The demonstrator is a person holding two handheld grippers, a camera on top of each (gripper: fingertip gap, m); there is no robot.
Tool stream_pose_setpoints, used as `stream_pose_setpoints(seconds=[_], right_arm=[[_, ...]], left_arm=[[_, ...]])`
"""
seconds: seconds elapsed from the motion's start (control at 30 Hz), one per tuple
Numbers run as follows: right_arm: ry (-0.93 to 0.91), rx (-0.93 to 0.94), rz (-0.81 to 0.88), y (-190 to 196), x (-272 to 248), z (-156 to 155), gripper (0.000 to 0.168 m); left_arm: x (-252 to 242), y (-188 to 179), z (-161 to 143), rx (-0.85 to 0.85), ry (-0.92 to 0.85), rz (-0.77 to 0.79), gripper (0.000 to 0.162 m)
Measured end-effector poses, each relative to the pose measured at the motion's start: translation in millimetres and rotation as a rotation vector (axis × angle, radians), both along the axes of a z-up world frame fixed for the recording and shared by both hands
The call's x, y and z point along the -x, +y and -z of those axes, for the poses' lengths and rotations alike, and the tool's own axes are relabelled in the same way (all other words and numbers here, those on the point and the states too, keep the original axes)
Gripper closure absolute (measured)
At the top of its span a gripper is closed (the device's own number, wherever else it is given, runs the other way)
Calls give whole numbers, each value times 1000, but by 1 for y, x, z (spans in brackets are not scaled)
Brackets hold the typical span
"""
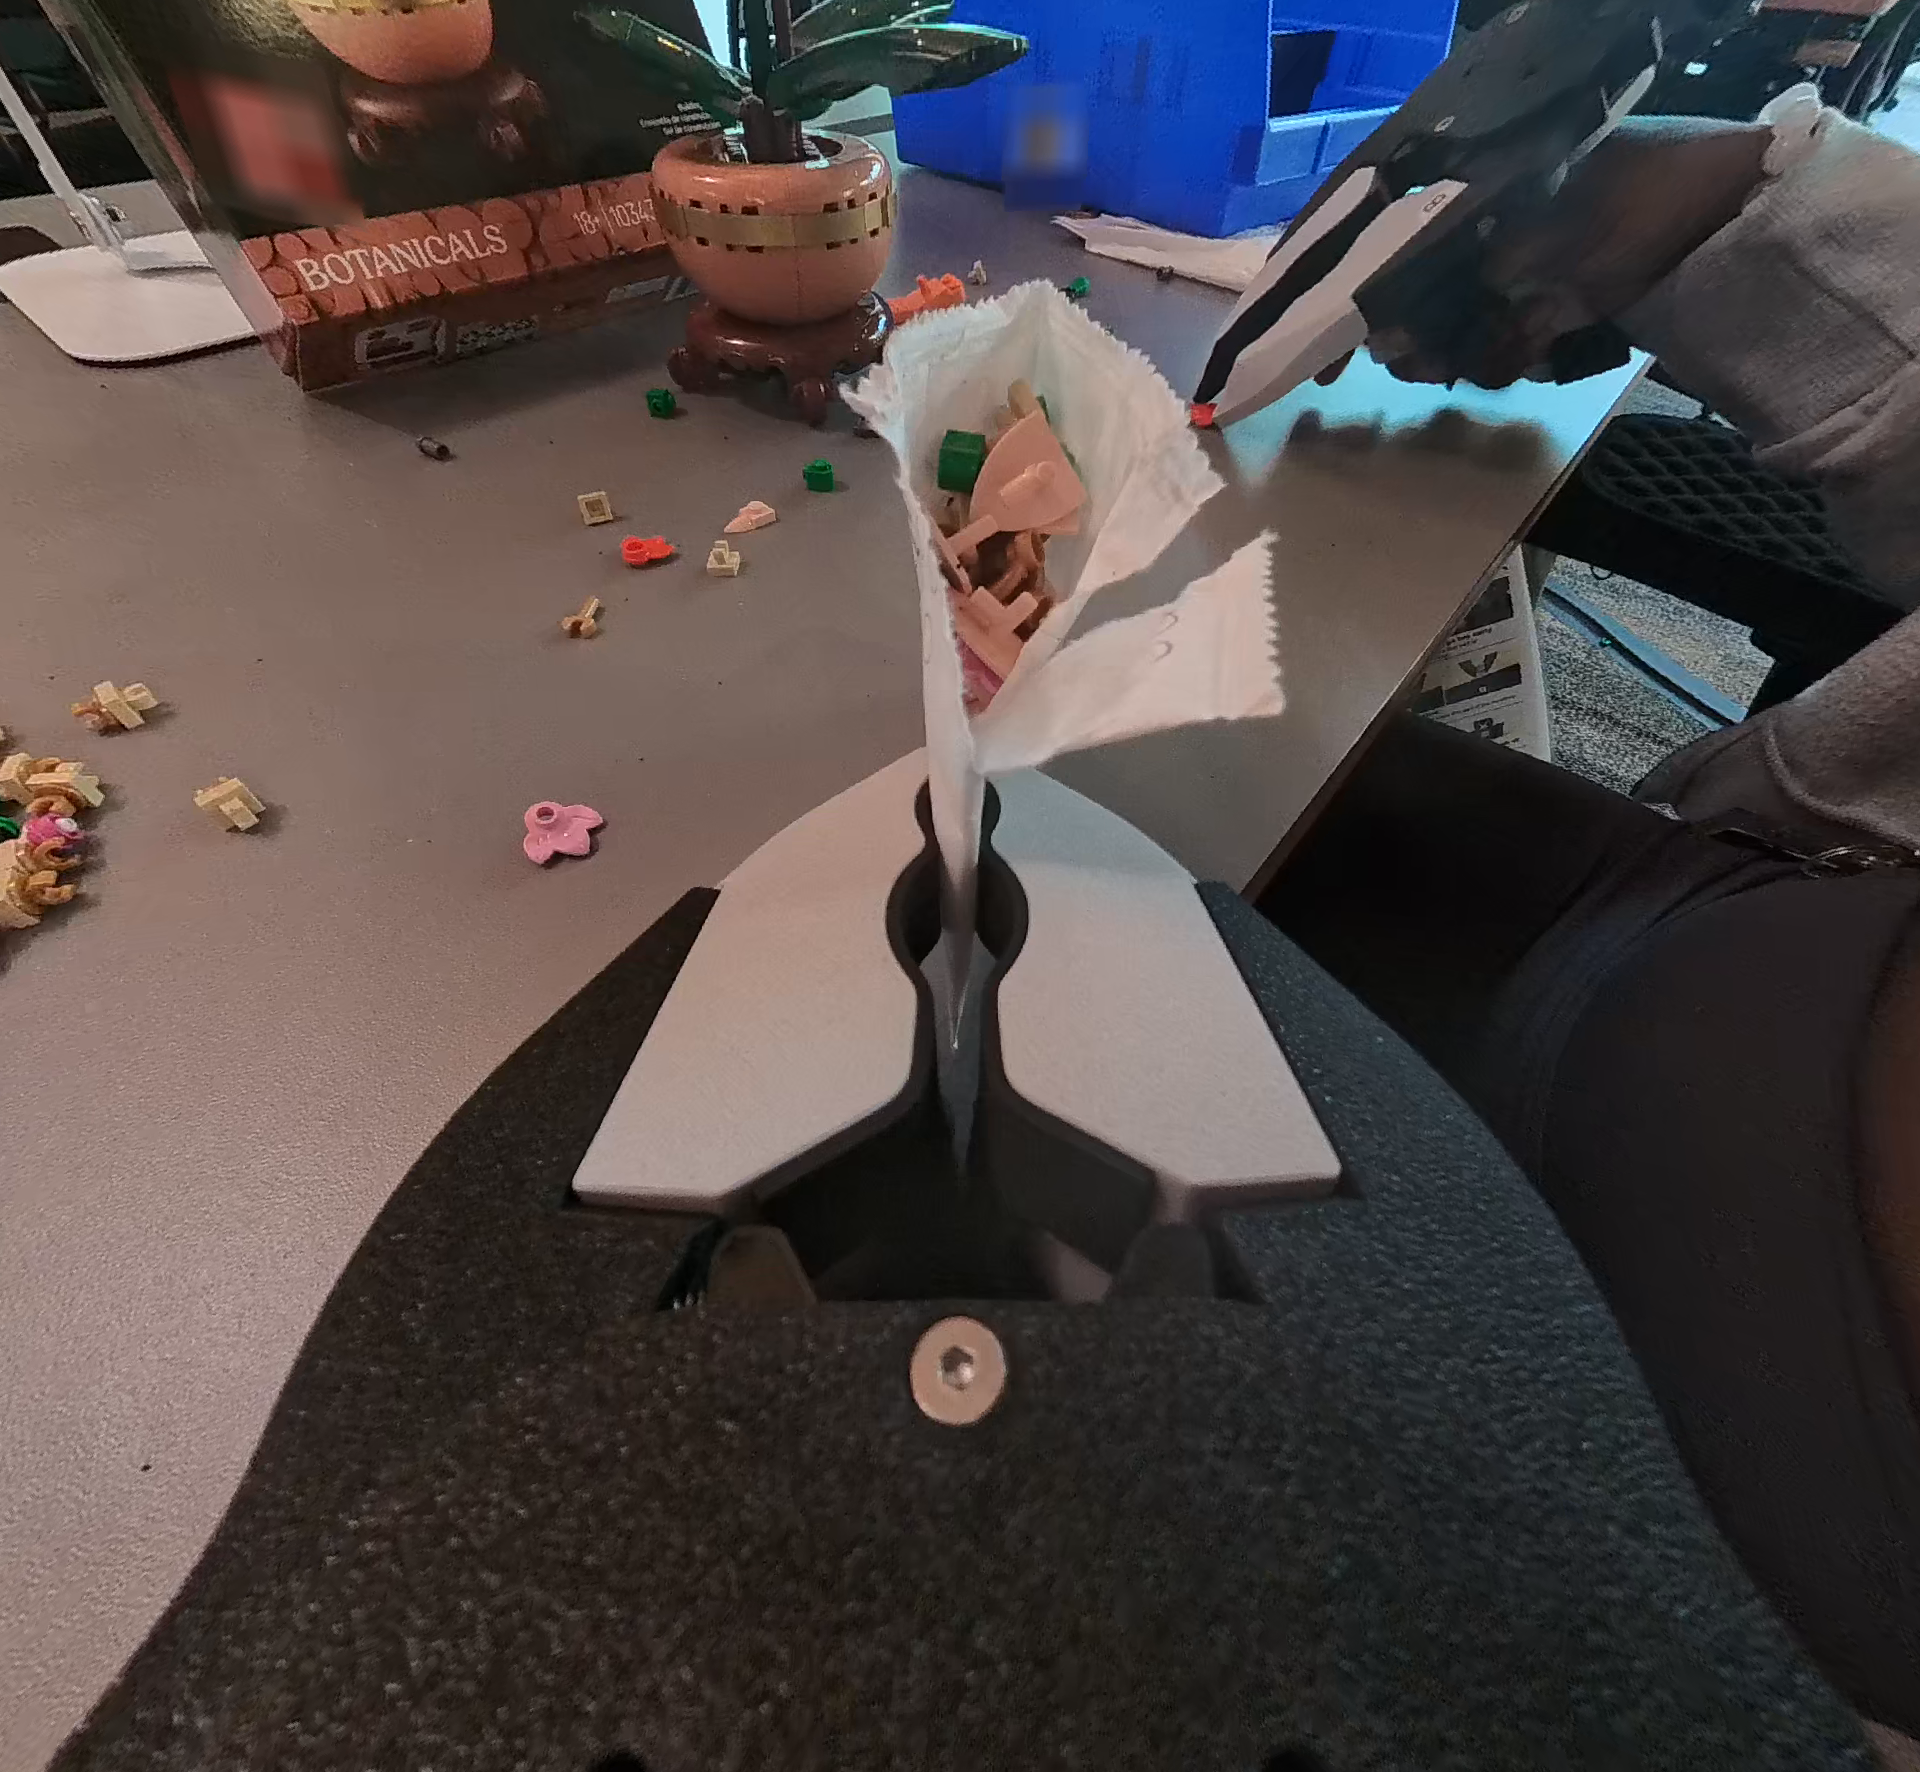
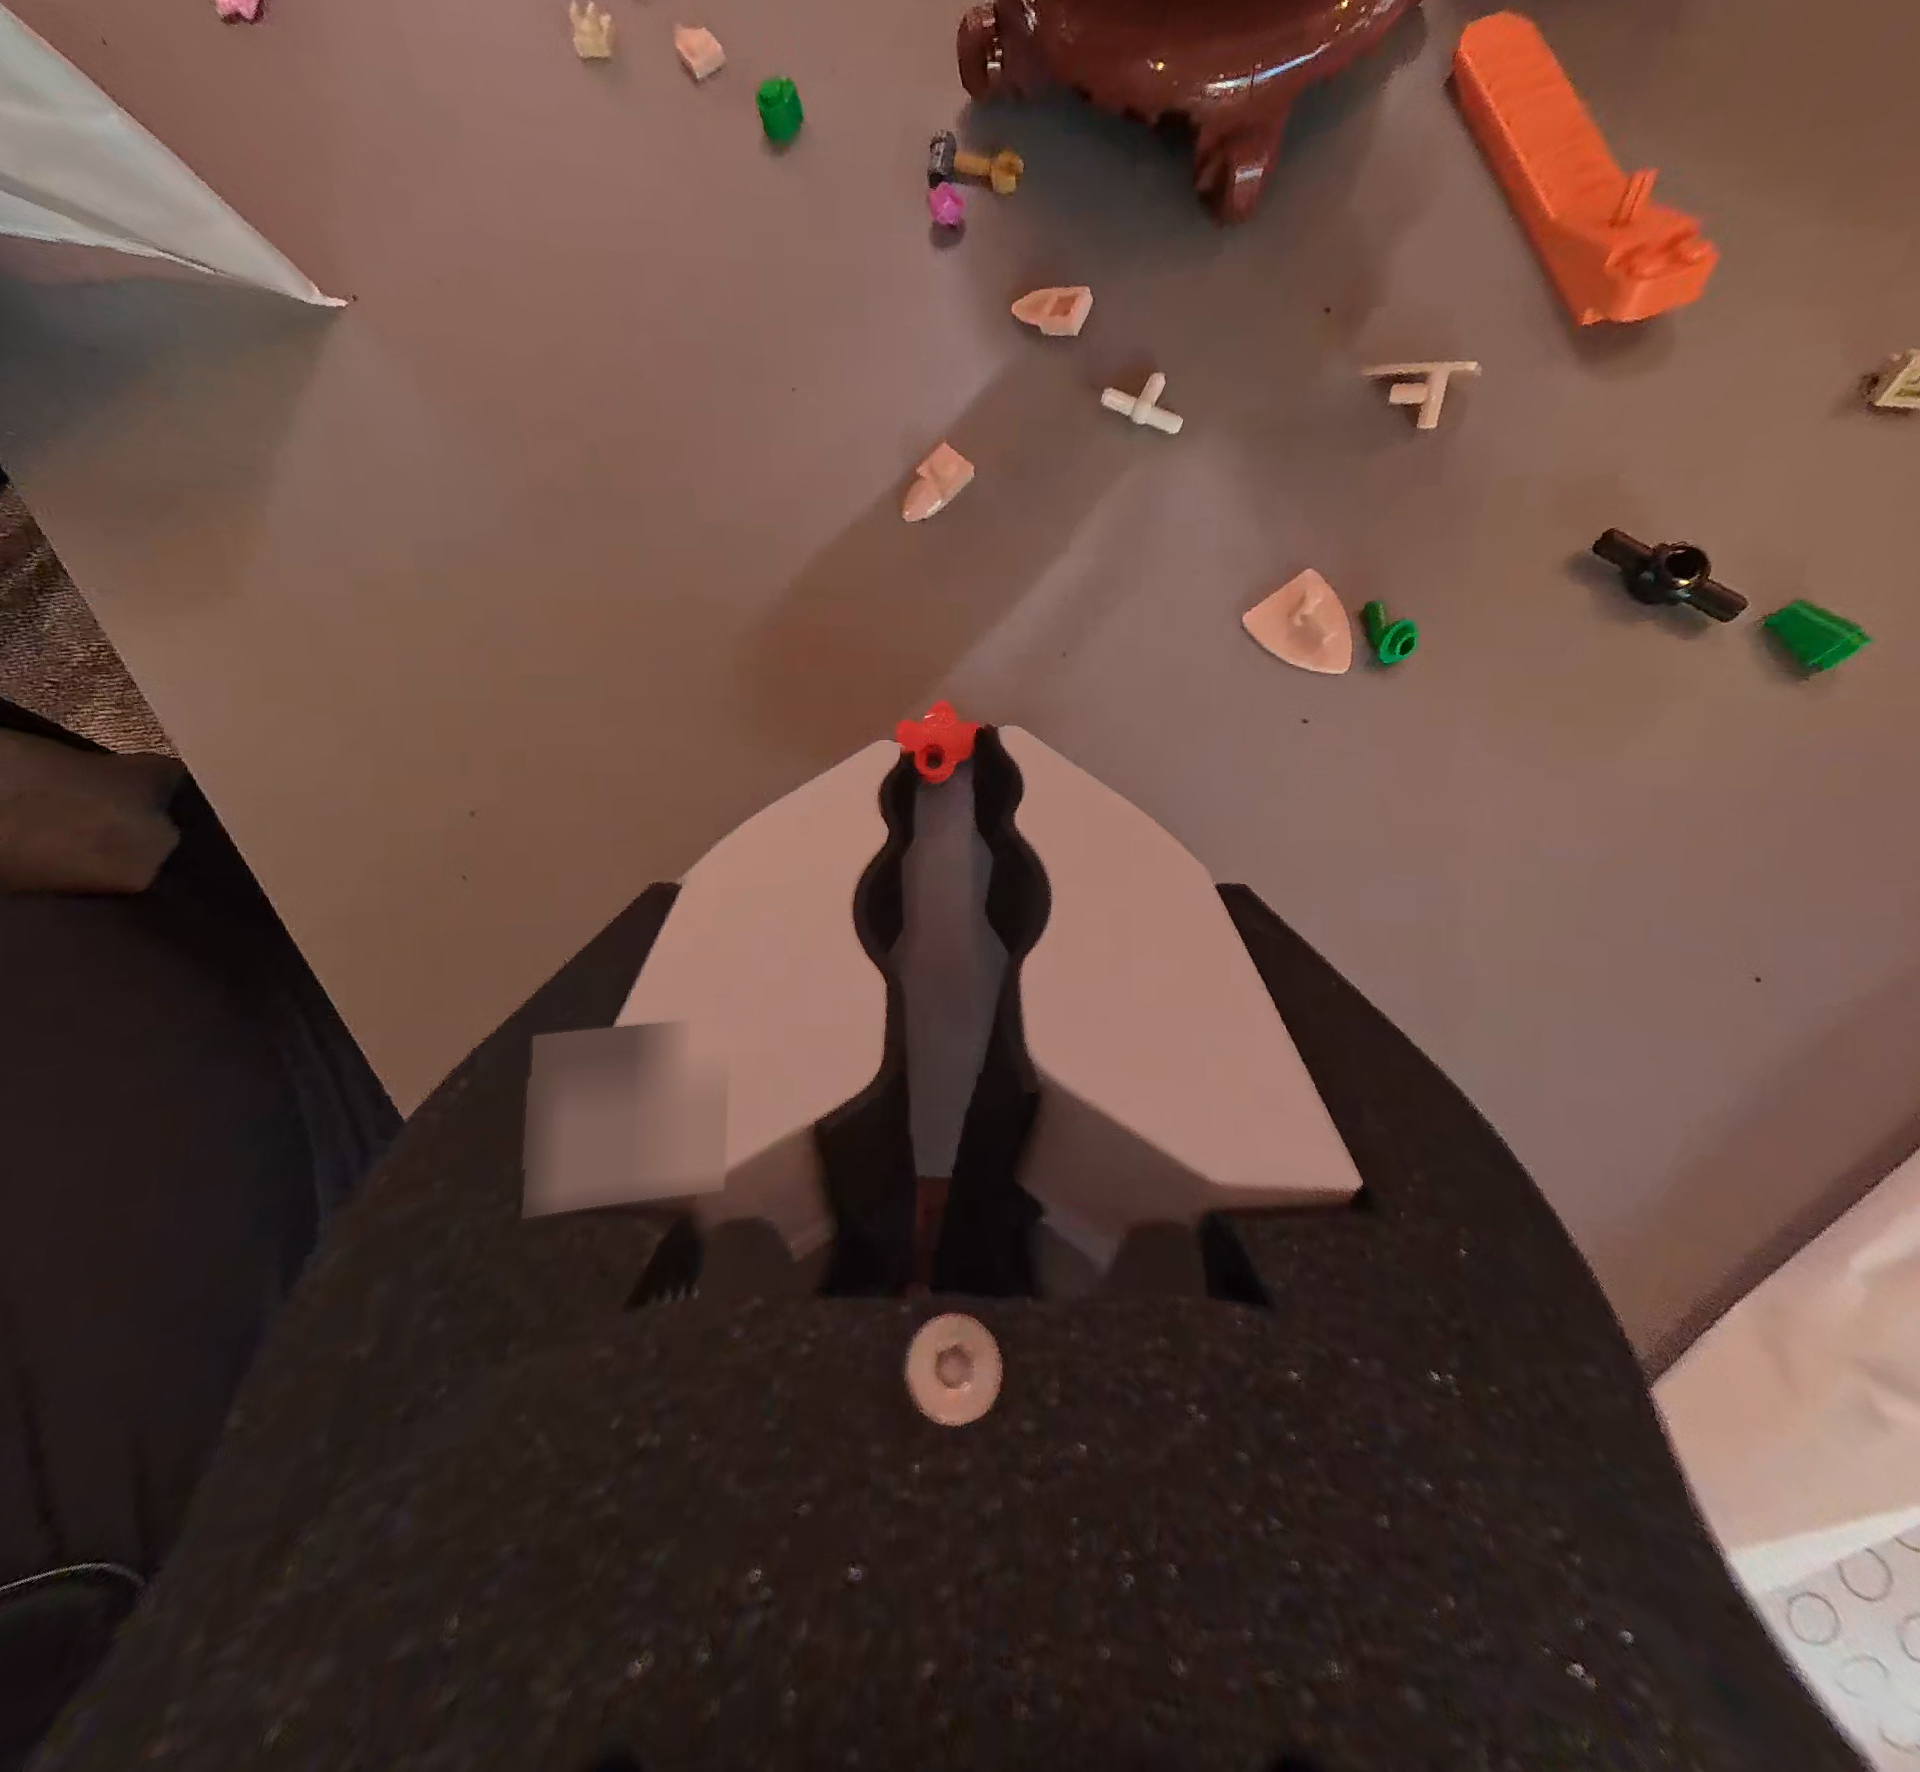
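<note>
- The left tongs (image 1: 957, 849) were pinched tight on the lower edge of a torn white paper bag (image 1: 1049, 517), holding it up above the grey tabletop (image 1: 312, 1047), mouth open, with tan, pink and green toy bricks (image 1: 1013, 517) inside.
- The right tongs (image 2: 940, 754) were closed on a small red flower piece (image 2: 937, 743) at their very tips, low over the tabletop near its edge, just to the right of the bag.
- Loose pieces lay scattered around: a pink flower (image 1: 561, 831), a green stud (image 2: 779, 109), pale shield-shaped plates (image 2: 1299, 623), a black connector (image 2: 1669, 574).
- An orange brick separator (image 2: 1574, 174) lay near a brick-built plant pot (image 1: 774, 221) on its brown stand.
- Behind stood the dark set box (image 1: 416, 112) and a blue bin (image 1: 1174, 60).
</note>
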State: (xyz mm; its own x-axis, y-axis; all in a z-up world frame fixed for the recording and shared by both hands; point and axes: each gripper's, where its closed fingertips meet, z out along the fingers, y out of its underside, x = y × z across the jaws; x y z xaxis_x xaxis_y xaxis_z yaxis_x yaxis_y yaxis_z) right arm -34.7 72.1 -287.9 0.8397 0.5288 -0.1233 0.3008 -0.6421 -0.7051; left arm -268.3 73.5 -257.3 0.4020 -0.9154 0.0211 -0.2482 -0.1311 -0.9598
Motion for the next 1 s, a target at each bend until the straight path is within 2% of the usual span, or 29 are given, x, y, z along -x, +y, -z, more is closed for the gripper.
stream_pose_setpoints(seconds=[0.13, 0.27, 0.37, 0.47, 0.6, 0.67, 0.77, 1.0], right_arm=[[23, -26, -1, 4, 5, -7, 160], [141, -111, -104, 8, 53, -43, 163], [79, -154, -155, 16, 71, -52, 163], [203, -176, -248, 17, 108, -73, 163], [289, -254, -463, 2, 184, -104, 163], [240, -237, -532, -2, 210, -100, 161], [107, -226, -541, 4, 221, -85, 141], [111, -274, -512, 12, 216, -90, 136]], left_arm=[[0, 0, 0, -1, 0, 0, 162], [0, 0, 0, -2, 0, 0, 162], [0, 0, 0, -3, 1, 0, 162], [0, 0, 0, -2, 0, 0, 162], [0, 1, 0, -1, 0, -1, 161], [0, 1, 0, -3, 1, -2, 161], [0, -1, -1, -1, -2, 1, 161], [0, 0, 0, 1, -4, 3, 161]])
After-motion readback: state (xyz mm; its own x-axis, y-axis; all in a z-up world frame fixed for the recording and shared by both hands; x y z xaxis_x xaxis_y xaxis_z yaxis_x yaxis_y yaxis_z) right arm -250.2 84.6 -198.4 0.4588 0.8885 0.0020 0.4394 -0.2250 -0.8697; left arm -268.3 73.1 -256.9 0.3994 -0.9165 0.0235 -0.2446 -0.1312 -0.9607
